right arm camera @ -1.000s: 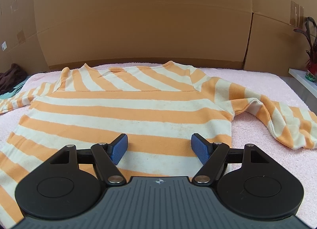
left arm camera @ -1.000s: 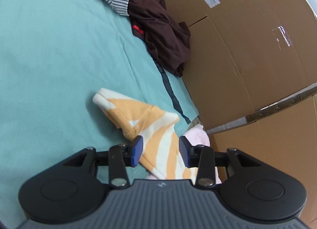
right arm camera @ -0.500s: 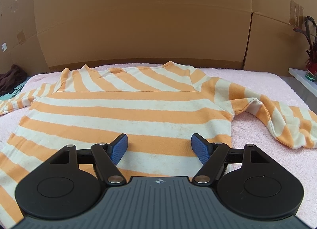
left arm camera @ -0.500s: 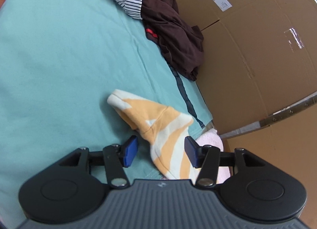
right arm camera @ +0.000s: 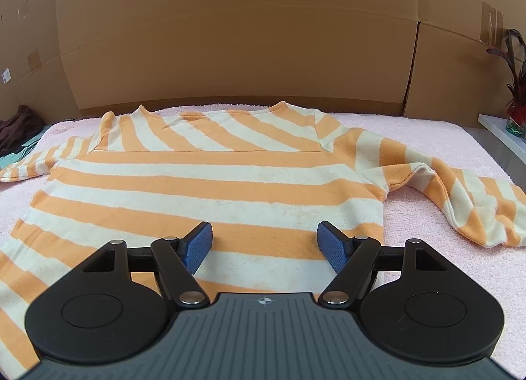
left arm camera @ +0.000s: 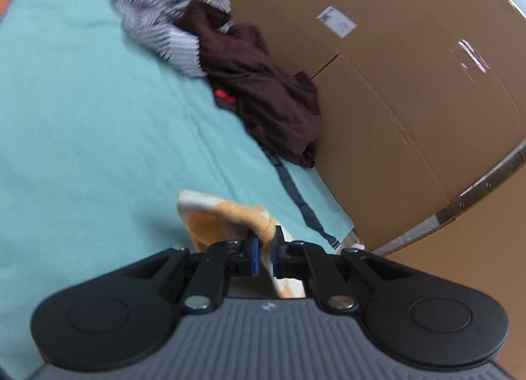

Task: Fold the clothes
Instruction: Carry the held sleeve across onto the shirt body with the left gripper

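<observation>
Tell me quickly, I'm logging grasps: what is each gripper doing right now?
Left gripper: closed on the sleeve of the orange-and-cream striped sweater.
Right gripper: open, holding nothing, over the sweater's lower part.

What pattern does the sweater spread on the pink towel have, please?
Orange and cream stripes on the sweater; right wrist view.

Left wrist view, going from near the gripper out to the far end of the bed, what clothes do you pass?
Left gripper pinching the orange striped sleeve → brown garment → black-and-white striped shirt.
</observation>
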{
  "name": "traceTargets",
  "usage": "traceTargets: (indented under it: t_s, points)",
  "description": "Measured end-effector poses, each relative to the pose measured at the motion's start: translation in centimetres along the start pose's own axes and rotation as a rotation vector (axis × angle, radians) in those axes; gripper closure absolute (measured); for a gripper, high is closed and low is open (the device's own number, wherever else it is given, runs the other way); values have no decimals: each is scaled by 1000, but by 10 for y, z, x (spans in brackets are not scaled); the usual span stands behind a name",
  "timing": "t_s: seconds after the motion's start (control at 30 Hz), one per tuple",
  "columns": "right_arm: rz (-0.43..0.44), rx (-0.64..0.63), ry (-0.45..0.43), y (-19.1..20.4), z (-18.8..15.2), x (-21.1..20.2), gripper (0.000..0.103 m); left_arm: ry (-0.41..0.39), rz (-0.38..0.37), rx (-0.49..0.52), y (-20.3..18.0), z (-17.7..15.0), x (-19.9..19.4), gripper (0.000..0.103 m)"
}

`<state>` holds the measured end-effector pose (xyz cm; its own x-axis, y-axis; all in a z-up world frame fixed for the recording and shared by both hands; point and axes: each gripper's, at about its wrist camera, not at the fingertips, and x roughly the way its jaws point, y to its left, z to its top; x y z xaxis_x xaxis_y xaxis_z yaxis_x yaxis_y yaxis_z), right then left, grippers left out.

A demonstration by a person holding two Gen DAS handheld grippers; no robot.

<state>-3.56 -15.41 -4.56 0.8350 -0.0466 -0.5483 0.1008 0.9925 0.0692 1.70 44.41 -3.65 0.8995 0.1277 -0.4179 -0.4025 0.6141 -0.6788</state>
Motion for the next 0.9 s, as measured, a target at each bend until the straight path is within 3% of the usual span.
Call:
traceTargets:
  t_s: [0.17, 0.37, 0.43, 0.63, 0.8, 0.9]
  points:
    - [-3, -2, 0, 1, 0, 0, 29, -89, -71, 319, -72, -24, -16, 101]
    - [-15, 19, -11, -2, 0, -2, 35, -36, -163, 524, -128, -79, -7, 101]
    - [-28, 42, -21, -5, -1, -4, 50, -20, -181, 599, -139, -101, -6, 101]
    - [-18, 82, -26, -9, 3, -3, 83, 10, -219, 833, -166, -162, -7, 101]
    - [193, 110, -38, 17, 31, 4, 85, 52, -260, 952, -175, -190, -6, 100]
    - [338, 92, -50, 48, 51, 16, 83, 148, -288, 1007, -181, -198, 1, 96]
